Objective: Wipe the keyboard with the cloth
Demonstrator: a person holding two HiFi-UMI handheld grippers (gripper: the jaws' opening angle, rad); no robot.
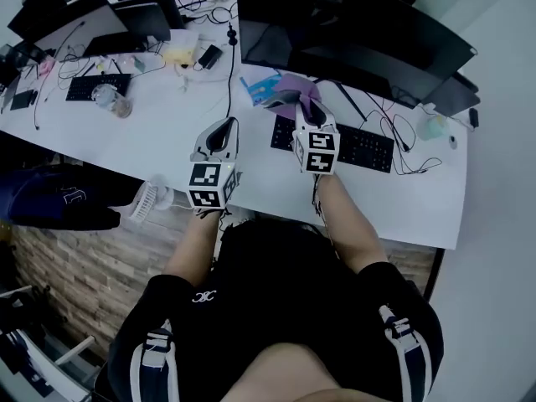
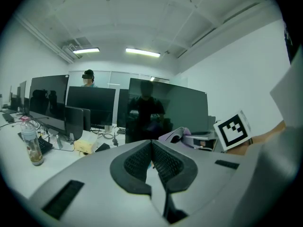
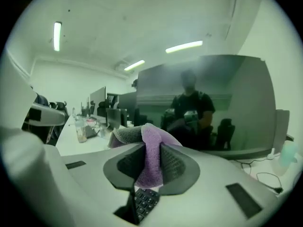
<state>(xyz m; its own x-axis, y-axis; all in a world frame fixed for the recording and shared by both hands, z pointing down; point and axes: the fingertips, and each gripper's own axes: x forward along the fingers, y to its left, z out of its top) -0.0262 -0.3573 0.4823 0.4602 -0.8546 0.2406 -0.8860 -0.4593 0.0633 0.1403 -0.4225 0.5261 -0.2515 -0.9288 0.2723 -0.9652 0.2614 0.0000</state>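
Observation:
A black keyboard (image 1: 360,146) lies on the white desk (image 1: 167,132) in front of a dark monitor (image 1: 352,32). My right gripper (image 1: 295,105) hangs over the keyboard's left end, shut on a purple cloth (image 1: 293,90). In the right gripper view the cloth (image 3: 152,160) is pinched between the pads and folds over the top, with keyboard keys (image 3: 144,202) showing below. My left gripper (image 1: 219,134) is to the left of the keyboard over bare desk. In the left gripper view its pads (image 2: 135,162) are pressed together with nothing between them.
A cable (image 1: 229,65) runs down the desk by the left gripper. Blue items (image 1: 260,86) lie beside the cloth. A second keyboard (image 1: 96,86) and a bottle (image 1: 109,99) are at the far left. A small fan (image 1: 149,199) sits at the desk's near edge. Wires (image 1: 410,153) trail right of the keyboard.

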